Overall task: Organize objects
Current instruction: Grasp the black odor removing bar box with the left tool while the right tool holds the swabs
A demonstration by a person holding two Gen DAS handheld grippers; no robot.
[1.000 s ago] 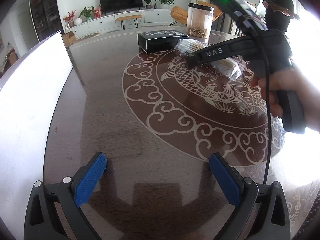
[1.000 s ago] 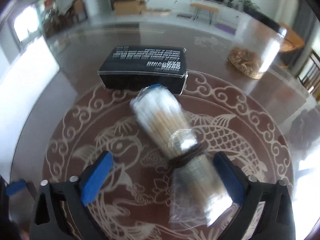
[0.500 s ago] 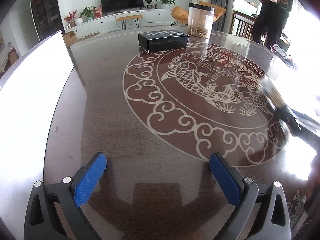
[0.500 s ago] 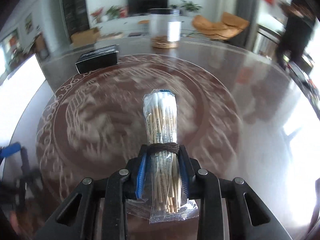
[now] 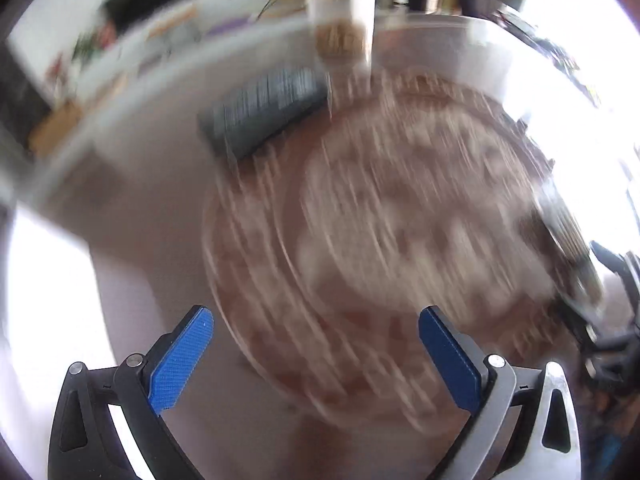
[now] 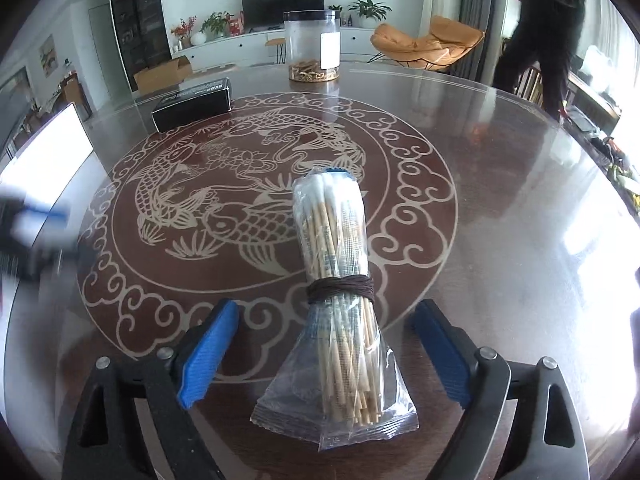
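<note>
A clear bag of wooden sticks (image 6: pixel 336 280), tied with a brown cord, lies on the round table between the blue pads of my right gripper (image 6: pixel 326 312). Its jaws are opening and the pads stand apart from the bag. A black box (image 6: pixel 192 102) and a clear jar (image 6: pixel 314 46) with brown bits at its bottom stand at the far side. The left wrist view is badly blurred: my left gripper (image 5: pixel 316 320) is open with nothing between its fingers, above the table's carved pattern, with the black box (image 5: pixel 264 108) and the jar (image 5: pixel 340 12) ahead. The bag (image 5: pixel 568 232) shows at its right edge.
The dark table (image 6: pixel 500 184) has a fish and cloud pattern under glass. A person in dark clothes (image 6: pixel 548 24) stands beyond the far right edge. An orange chair (image 6: pixel 428 42) and a white cabinet with a television stand behind. A blurred gripper (image 6: pixel 28 232) shows at the left.
My right gripper shut on the bag, carried it toward the near side of the table, then opened and let it lie there. My left gripper has swung toward the box and jar.
</note>
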